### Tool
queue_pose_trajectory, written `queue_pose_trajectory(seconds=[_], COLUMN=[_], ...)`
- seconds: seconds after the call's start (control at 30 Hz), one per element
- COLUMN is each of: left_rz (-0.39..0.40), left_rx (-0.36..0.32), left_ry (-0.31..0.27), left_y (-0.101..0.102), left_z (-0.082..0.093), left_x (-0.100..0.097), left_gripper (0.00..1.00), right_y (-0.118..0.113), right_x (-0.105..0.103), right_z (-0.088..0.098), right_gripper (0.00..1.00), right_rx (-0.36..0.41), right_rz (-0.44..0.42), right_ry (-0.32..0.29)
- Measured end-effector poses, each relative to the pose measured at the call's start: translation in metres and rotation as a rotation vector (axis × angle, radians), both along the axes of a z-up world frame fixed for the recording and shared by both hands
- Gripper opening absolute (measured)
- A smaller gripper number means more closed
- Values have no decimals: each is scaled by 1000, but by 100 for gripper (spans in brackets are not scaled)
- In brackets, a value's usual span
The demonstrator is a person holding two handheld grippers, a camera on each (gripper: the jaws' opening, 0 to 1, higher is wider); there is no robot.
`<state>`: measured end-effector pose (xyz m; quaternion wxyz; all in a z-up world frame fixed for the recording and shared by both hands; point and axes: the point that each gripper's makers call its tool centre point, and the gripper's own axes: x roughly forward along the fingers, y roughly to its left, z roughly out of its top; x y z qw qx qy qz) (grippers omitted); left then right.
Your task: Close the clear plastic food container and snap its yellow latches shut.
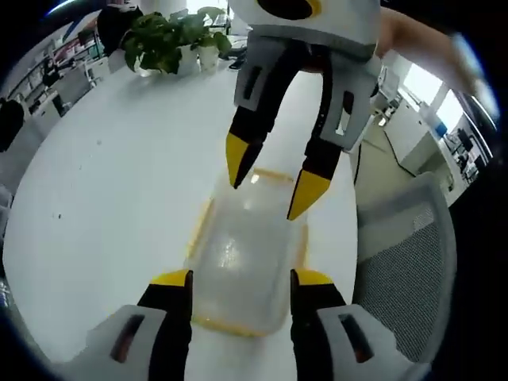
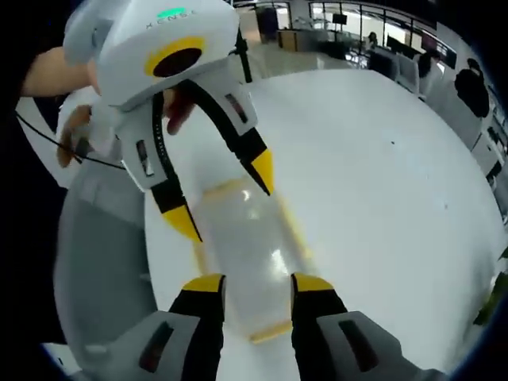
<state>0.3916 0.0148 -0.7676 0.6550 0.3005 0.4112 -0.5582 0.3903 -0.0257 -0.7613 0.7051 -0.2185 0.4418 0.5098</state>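
Container (image 1: pixel 242 254) first: it lies flat on the white tabletop (image 1: pixel 103 198), a clear plastic box with a yellow rim, and it sits between my two tongs, which face each other over its two short ends. In the left gripper view my left tongs (image 1: pixel 240 279) stand open at the near end, tips either side of the box and gripping nothing, while my right tongs (image 1: pixel 272 184) come down from the far side, also spread, their yellow tips just over or touching the far rim; I cannot tell which. The right gripper view shows the same from the other end: right tongs (image 2: pixel 256 282) open and empty at the near end of the box (image 2: pixel 246 254), left tongs (image 2: pixel 228 202) spread over the far end. The lid looks to be lying on the box already, though whether the latches are down I cannot make out; the yellow strips (image 2: pixel 295 230) along the long sides are blurred. I judge the box light and empty, thin-walled and a bit springy, so it will slide on the smooth tabletop if pushed from one side only. I would steady one end with one pair and press each yellow latch down and inward with the other, taking hold at the stiff rim, not the flexing lid centre. A potted plant (image 1: pixel 171 40) stands well away at the far edge.
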Motion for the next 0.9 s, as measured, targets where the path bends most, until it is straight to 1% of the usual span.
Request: queue_pose_trajectory(seconds=[0.03, 0.07, 0.1, 0.2, 0.43, 0.6, 0.7, 0.8, 0.9], left_rz=[-23, -26, -26, -43, -51, -57, -67, -59, -80], left_rx=[0, 3, 10, 11, 13, 48, 43, 28, 36], left_ry=[-2, -2, 0, 0, -1, -5, -18, -14, -15], left_y=[-1, -1, -1, -2, -4, 0, -2, -4, -5], left_z=[0, -1, -2, -2, -3, -9, -6, -1, -3], left_x=[-2, -2, -2, -3, -1, -3, -5, -7, -11], left_gripper=[49, 48, 48, 48, 46, 45, 44, 44, 44], right_y=[0, 1, 2, 1, 6, 12, 16, 18, 20], right_x=[-1, -1, -1, -3, -3, -2, -2, 1, 4], right_z=[-1, -1, -2, -3, -7, -9, -10, -9, -10], right_gripper=[31, 31, 31, 32, 33, 34, 34, 34, 35], right_rx=[-3, -5, -9, -24, -26, -27, -29, -24, -18], right_rz=[8, 39, 47, 53, 70, 87, 98, 99, 89], right_ry=[1, -18, -23, -18, -19, -39, -40, -50, -51])
